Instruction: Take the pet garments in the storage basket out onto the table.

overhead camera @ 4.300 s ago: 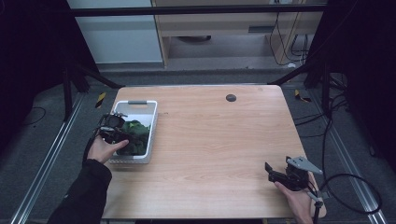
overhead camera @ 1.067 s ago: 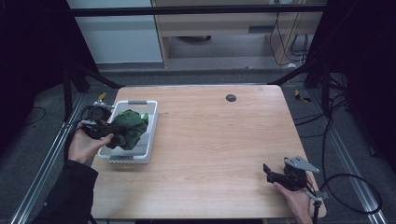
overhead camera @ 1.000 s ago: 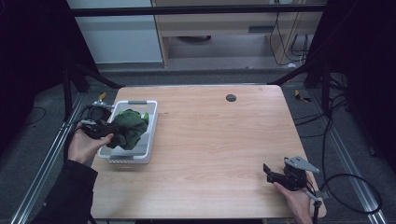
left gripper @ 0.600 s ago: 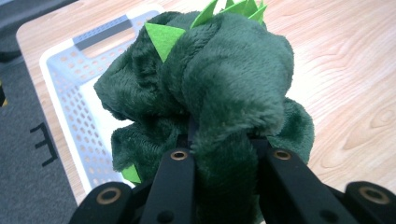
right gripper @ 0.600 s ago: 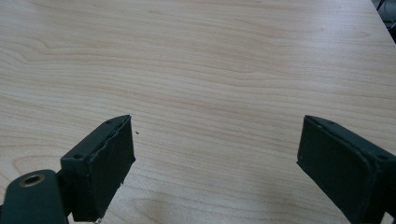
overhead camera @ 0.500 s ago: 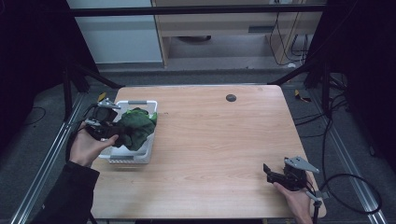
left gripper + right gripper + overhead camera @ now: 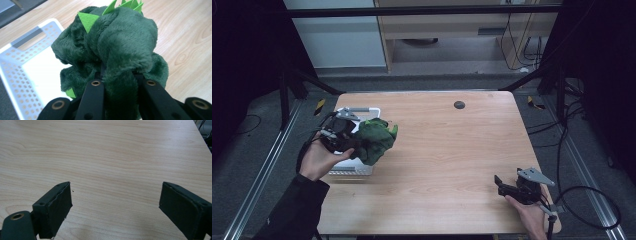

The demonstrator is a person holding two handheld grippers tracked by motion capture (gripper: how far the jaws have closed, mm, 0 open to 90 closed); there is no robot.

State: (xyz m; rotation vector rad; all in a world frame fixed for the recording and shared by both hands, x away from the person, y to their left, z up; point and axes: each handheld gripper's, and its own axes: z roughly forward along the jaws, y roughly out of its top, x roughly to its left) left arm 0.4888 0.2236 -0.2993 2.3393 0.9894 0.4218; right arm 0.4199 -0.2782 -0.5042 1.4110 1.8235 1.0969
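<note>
A dark green plush toy (image 7: 374,140) with light green felt spikes hangs in the air over the right edge of the white perforated basket (image 7: 360,109). My left gripper (image 7: 354,145) is shut on the green plush toy (image 7: 117,50), its black jaws pinching the fabric from below; the basket (image 7: 17,65) lies beneath with a bare white floor. My right gripper (image 7: 502,185) rests low at the table's front right corner, its jaws wide open over bare wood (image 7: 115,200) with nothing between them.
The wooden table (image 7: 452,150) has a small dark round hole (image 7: 459,104) near its far edge. A cable (image 7: 582,200) trails off the right gripper past the table's right side. Dark frame posts and floor surround the table.
My left gripper has lifted the plush toy out of the basket and carried it right, toward the table's middle. The right gripper has stayed put.
</note>
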